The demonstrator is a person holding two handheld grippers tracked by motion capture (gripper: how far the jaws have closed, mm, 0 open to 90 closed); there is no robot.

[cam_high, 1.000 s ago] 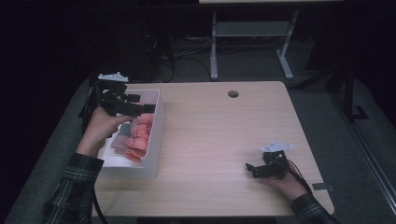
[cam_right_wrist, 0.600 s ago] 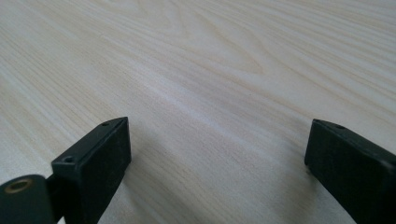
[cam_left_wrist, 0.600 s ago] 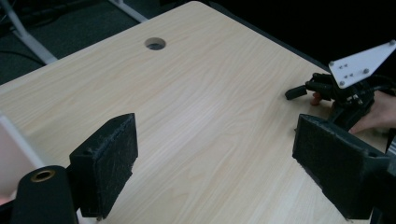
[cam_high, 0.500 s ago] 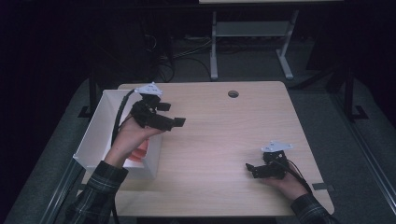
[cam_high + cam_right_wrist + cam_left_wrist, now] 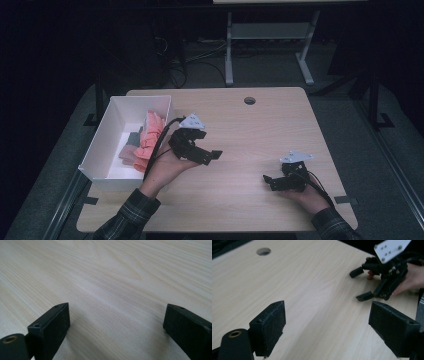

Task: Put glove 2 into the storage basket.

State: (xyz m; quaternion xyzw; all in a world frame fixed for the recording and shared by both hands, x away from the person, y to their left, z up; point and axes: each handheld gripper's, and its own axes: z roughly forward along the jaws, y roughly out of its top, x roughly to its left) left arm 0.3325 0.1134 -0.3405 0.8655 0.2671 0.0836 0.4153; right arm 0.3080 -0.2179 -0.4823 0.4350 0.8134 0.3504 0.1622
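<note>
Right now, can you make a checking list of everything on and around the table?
Surface: wooden table with a round hole.
Job's things: white box at the left edge, pink cloth and something grey inside.
Clutter: nothing seen.
Grippers: left gripper open, empty, above the table beside the box; right gripper open, empty, low near the front right.
Cables: one trails from each gripper.
Surroundings: dark floor, metal stand behind.

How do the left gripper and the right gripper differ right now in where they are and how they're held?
The left gripper is raised off the table beside the white box; the right gripper sits low at the near right part of the table, far from the box. The left gripper's jaws point right, across the table; the right gripper's point left, toward it. Both have jaws spread open and hold nothing, and each carries a grey three-cornered plate.
</note>
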